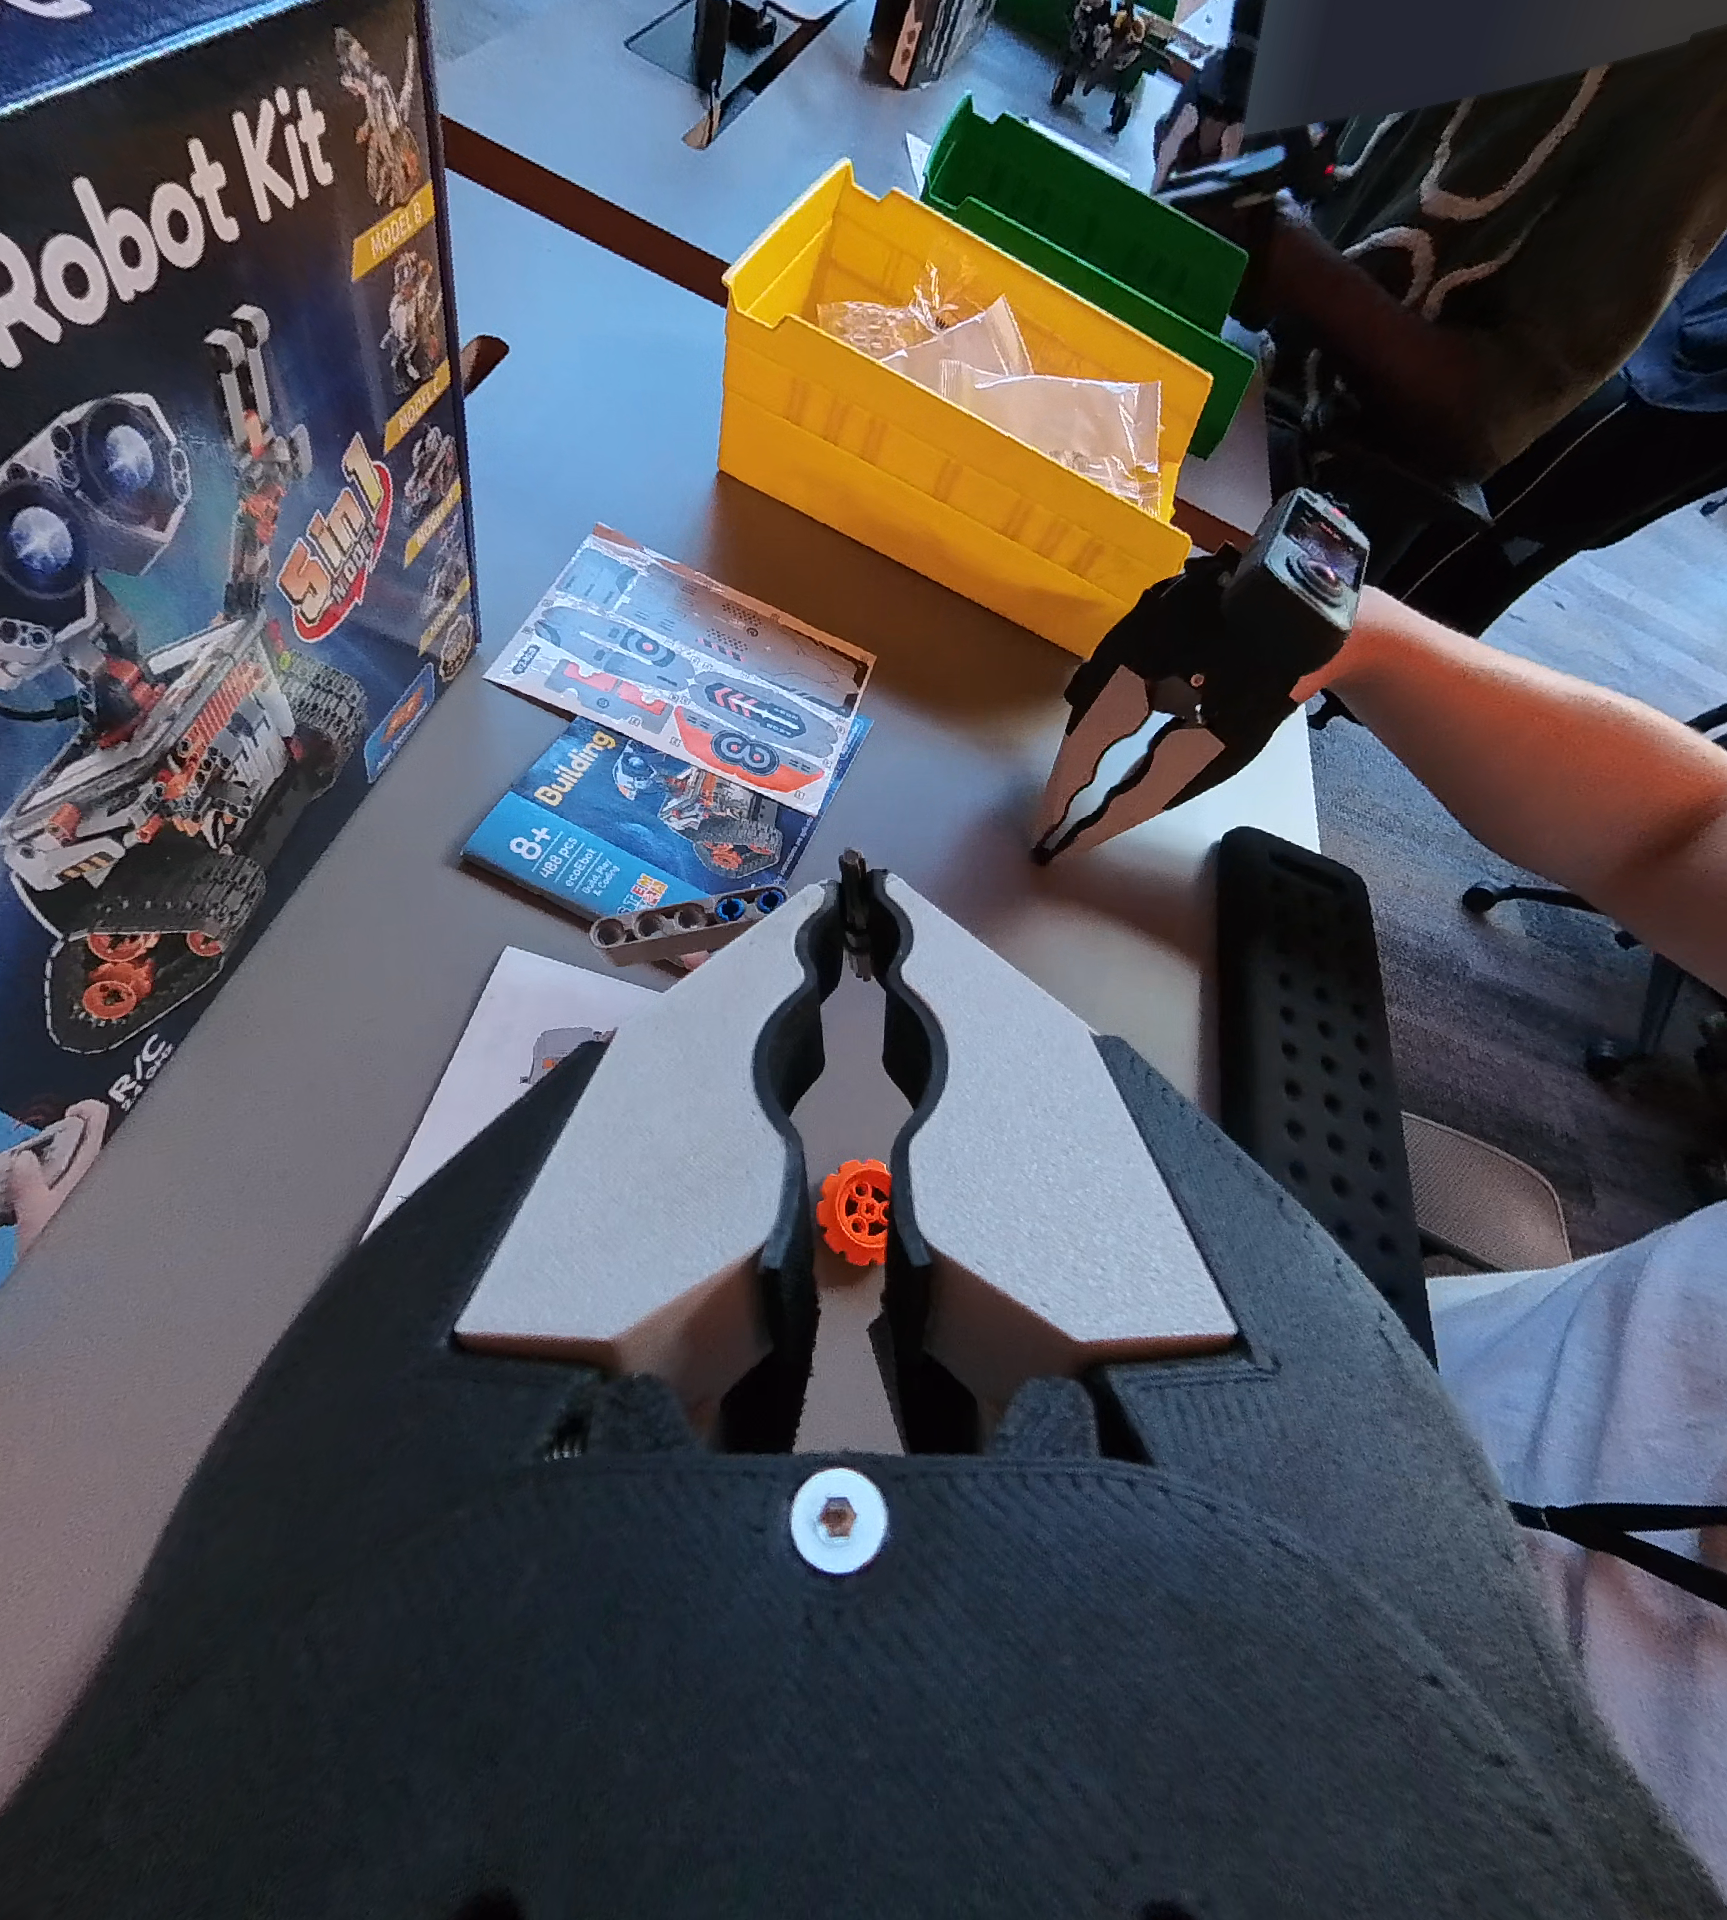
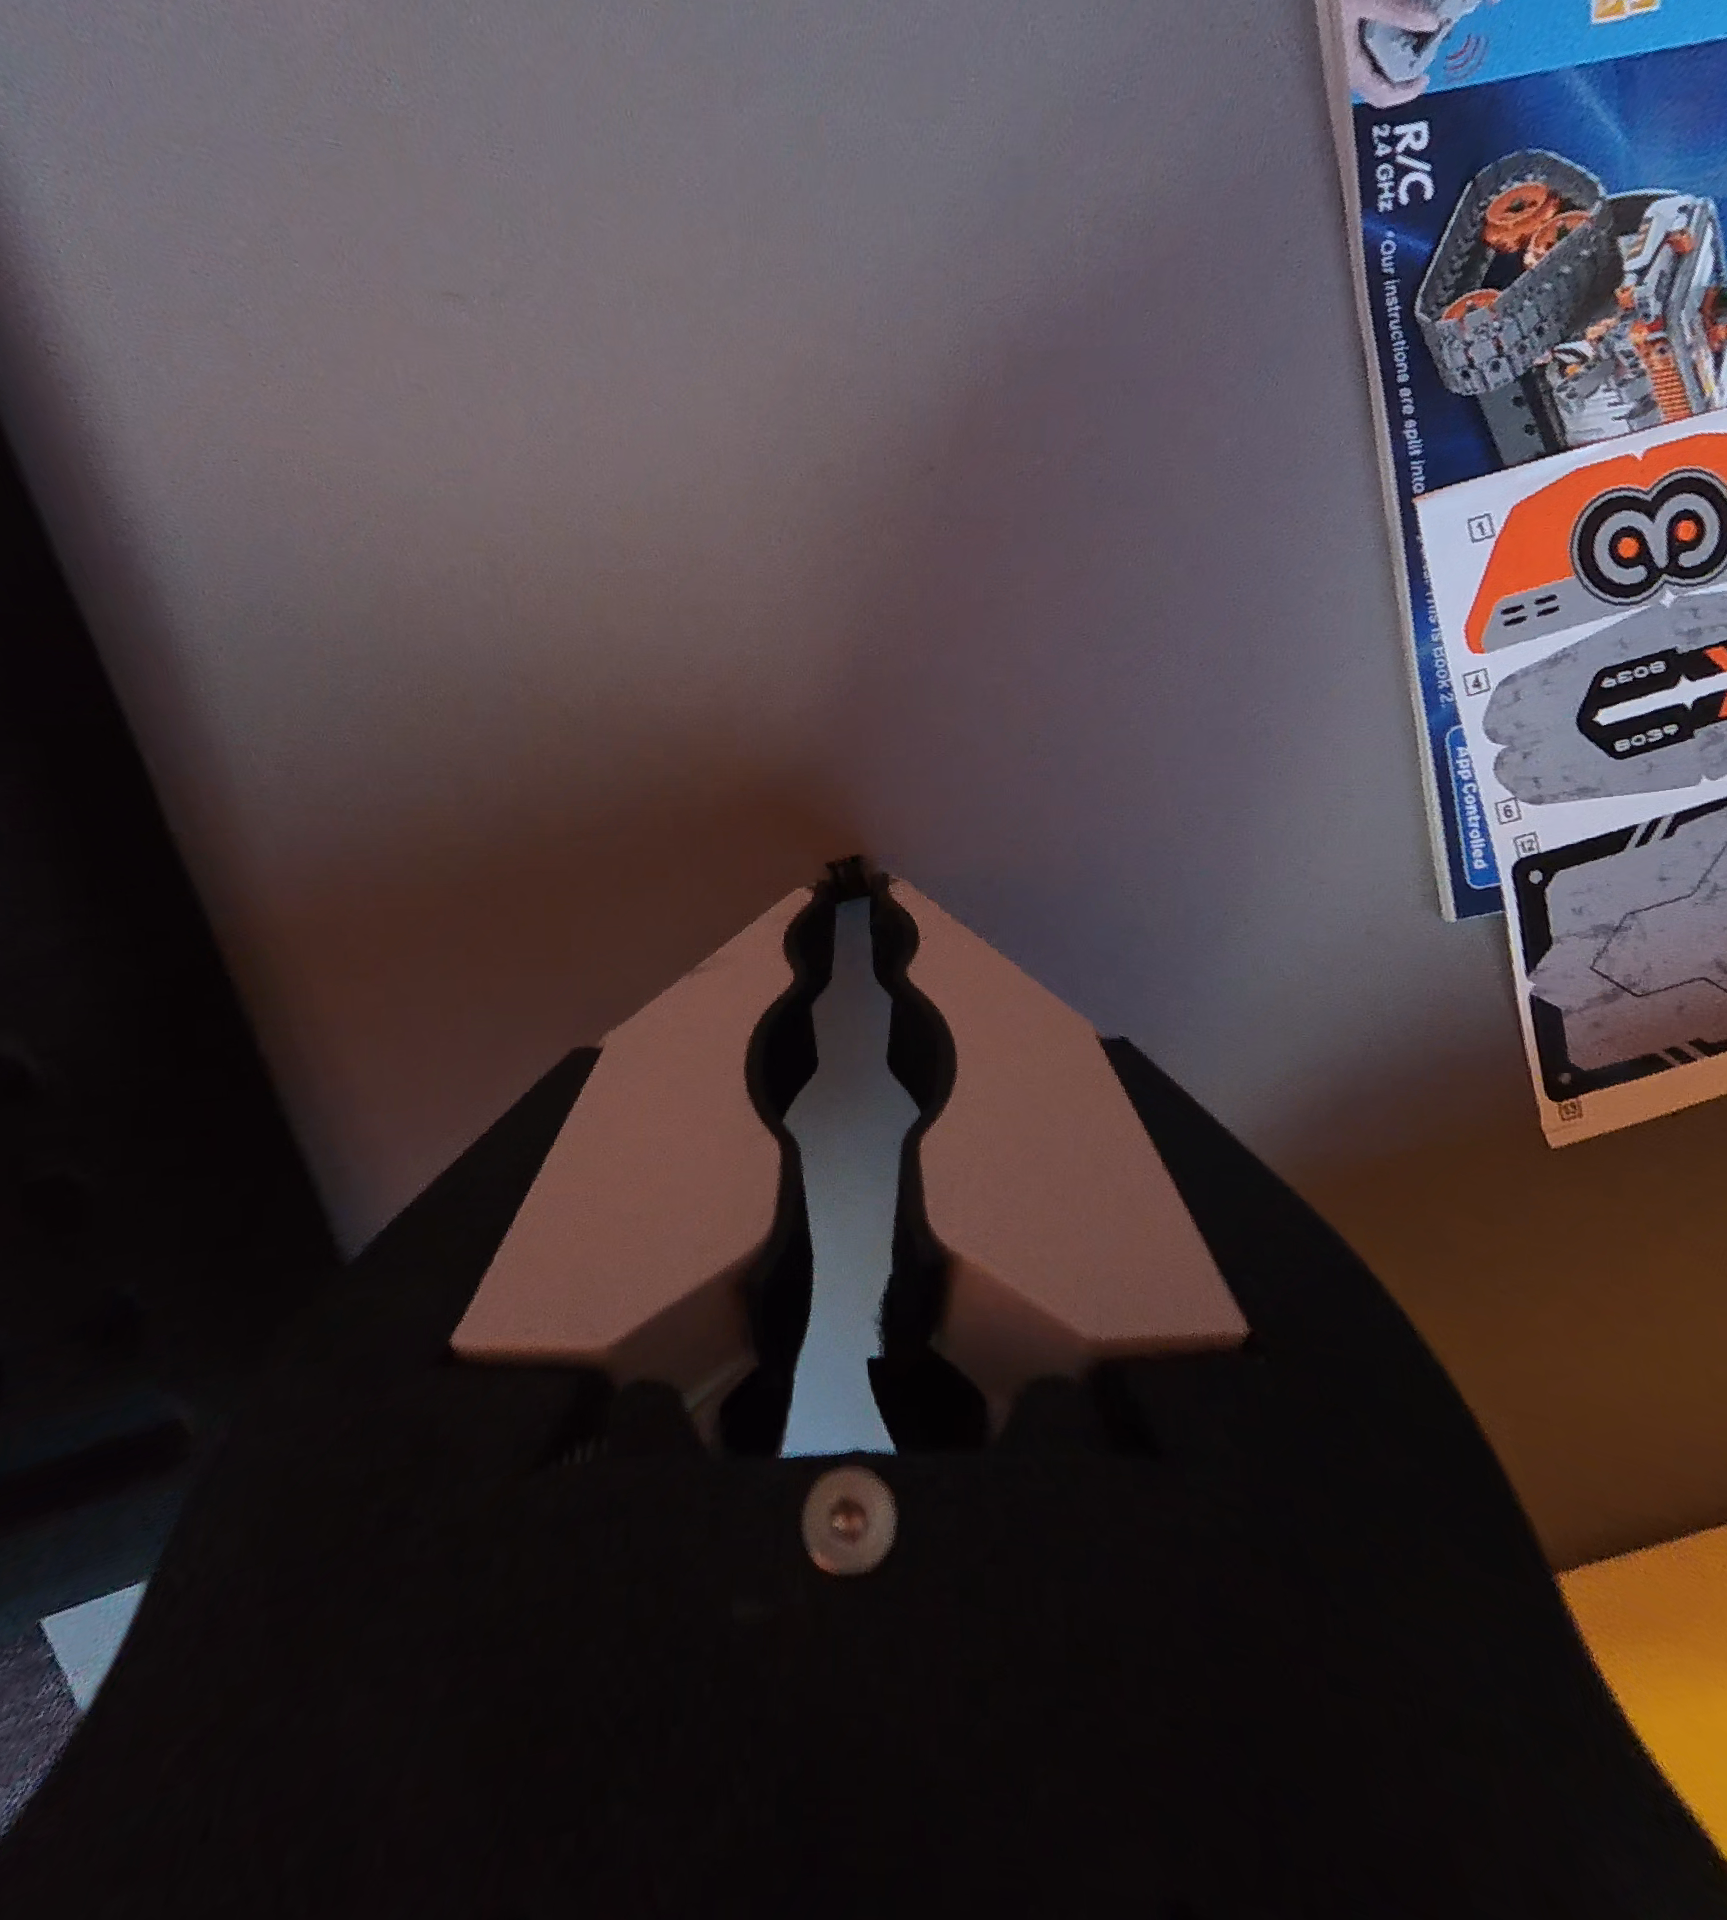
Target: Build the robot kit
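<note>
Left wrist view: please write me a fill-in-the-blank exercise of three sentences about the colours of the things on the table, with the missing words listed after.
1. The clear plastic bags lie inside the ____ bin.
2. The small toothed wheel on the table, seen through the gap between the jaws of the left gripper, is ____.
3. The sticker sheet lies partly on a booklet whose cover is mostly ____.

Missing words: yellow; orange; blue.
</note>
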`<state>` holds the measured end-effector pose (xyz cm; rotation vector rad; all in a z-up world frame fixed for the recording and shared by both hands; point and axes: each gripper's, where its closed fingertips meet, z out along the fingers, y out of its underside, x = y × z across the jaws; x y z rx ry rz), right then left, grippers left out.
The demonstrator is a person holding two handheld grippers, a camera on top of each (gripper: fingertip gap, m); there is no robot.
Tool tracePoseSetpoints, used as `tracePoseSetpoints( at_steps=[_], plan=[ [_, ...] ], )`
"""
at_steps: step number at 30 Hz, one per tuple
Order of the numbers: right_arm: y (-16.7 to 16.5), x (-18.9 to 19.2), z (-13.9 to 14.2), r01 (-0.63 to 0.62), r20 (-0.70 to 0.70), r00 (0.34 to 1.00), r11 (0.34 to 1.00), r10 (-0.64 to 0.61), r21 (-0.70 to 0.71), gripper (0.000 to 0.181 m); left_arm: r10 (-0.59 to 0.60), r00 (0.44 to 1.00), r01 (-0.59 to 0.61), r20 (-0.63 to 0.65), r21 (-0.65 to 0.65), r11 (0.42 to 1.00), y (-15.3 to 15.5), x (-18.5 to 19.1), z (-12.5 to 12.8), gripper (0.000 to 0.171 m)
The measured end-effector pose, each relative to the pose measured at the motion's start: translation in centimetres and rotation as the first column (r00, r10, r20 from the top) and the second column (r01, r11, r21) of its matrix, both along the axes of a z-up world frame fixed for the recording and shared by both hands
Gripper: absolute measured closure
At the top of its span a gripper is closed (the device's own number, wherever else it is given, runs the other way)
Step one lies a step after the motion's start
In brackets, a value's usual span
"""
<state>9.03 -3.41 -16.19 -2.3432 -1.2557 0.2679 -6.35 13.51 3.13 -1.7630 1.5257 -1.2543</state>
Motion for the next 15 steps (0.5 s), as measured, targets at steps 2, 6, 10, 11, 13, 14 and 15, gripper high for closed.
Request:
tracePoseSetpoints(
  at_steps=[2, 6, 10, 11, 13, 14, 15],
  plan=[
    [-0.2, 0.6, 0.0, 0.01, 0.057, 0.998, 1.0, -0.009, -0.019, 0.176, -0.003, 1.0, 0.003, -0.005, 0.004, 1.0, -0.1, 0.1, -0.1, 0.171],
    [-2.0, 3.3, 0.0, 0.001, 0.35, 0.935, 0.986, 0.059, -0.167, 0.176, -0.003, 1.0, 0.003, -0.011, 0.01, 1.0, -0.2, 0.2, -0.1, 0.171],
    [-4.2, 7.3, 0.6, 0.086, 0.68, 0.699, 0.919, 0.22, -0.385, 0.176, 0.001, 1.0, -0.001, -0.017, 0.005, 1.0, -0.1, 0.1, -0.3, 0.171],
    [-4.4, 7.8, 0.8, 0.104, 0.72, 0.644, 0.903, 0.259, -0.418, 0.176, 0.002, 1.0, -0.002, -0.017, 0.003, 1.0, -0.1, 0.1, -0.3, 0.171],
    [-4.9, 8.3, 1.1, 0.184, 0.764, 0.573, 0.863, 0.296, -0.471, 0.176, 0.002, 1.0, -0.002, -0.017, 0.0, 1.0, -0.1, 0.1, -0.3, 0.171],
    [-5.0, 8.4, 1.2, 0.214, 0.778, 0.549, 0.849, 0.305, -0.484, 0.176, 0.003, 1.0, -0.003, -0.016, 0.0, 1.0, -0.1, 0.1, -0.2, 0.171],
    [-4.9, 8.4, 1.2, 0.23, 0.787, 0.532, 0.84, 0.314, -0.491, 0.176, 0.002, 1.0, -0.002, -0.016, 0.0, 1.0, -0.1, 0.1, -0.2, 0.171]
  ],
)
